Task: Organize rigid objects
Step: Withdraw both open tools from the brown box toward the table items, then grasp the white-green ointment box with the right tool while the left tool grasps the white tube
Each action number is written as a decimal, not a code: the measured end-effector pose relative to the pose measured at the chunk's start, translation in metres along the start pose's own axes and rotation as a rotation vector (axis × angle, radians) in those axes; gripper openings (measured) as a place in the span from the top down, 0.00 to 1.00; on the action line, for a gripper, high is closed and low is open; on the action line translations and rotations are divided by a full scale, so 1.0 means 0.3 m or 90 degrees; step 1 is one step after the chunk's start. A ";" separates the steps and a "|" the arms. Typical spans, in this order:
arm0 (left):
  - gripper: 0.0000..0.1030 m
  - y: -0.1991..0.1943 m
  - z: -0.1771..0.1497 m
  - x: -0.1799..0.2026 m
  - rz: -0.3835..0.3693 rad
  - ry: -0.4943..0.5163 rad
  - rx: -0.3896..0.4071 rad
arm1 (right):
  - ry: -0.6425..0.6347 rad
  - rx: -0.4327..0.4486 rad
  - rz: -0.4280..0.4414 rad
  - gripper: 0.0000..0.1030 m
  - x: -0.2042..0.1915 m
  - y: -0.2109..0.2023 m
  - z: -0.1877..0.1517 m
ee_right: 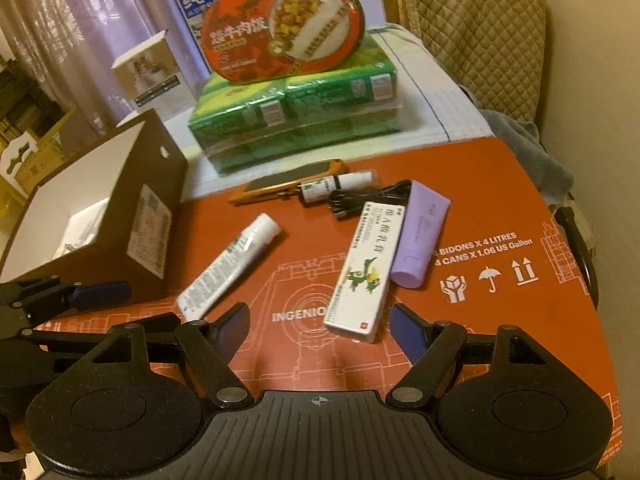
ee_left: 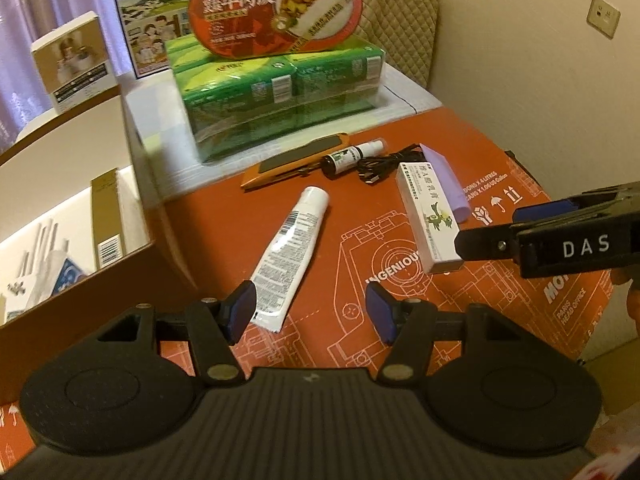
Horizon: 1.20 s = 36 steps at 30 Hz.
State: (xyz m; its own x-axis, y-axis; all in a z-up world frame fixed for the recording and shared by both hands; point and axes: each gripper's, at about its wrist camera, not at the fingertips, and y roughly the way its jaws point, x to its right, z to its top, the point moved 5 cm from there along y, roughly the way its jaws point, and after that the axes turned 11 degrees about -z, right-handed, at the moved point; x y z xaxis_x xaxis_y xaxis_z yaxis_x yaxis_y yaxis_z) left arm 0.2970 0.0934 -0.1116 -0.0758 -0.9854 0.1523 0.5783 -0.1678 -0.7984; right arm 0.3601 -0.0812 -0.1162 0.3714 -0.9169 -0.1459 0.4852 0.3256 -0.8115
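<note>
At twelve o'clock the milk carton [ee_left: 148,12] is cut by the top edge and half hidden behind the meal tub [ee_left: 276,12]. The cable [ee_right: 368,196] lies partly under the ointment box [ee_right: 360,272].

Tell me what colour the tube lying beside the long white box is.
Pale purple; the tube shows best in the right wrist view.
</note>
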 end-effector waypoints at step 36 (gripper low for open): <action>0.50 0.389 0.096 -0.086 0.036 0.064 -0.087 | -0.038 -0.052 -0.068 0.62 0.032 0.300 -0.001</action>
State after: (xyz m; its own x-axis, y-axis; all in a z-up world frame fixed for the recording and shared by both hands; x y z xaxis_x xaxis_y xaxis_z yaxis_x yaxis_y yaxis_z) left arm 0.3897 0.1000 -0.1919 -0.1313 -0.9901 0.0504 0.4694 -0.1069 -0.8765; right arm 0.4071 -0.0607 -0.1906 0.3682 -0.9294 -0.0247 0.4587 0.2047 -0.8647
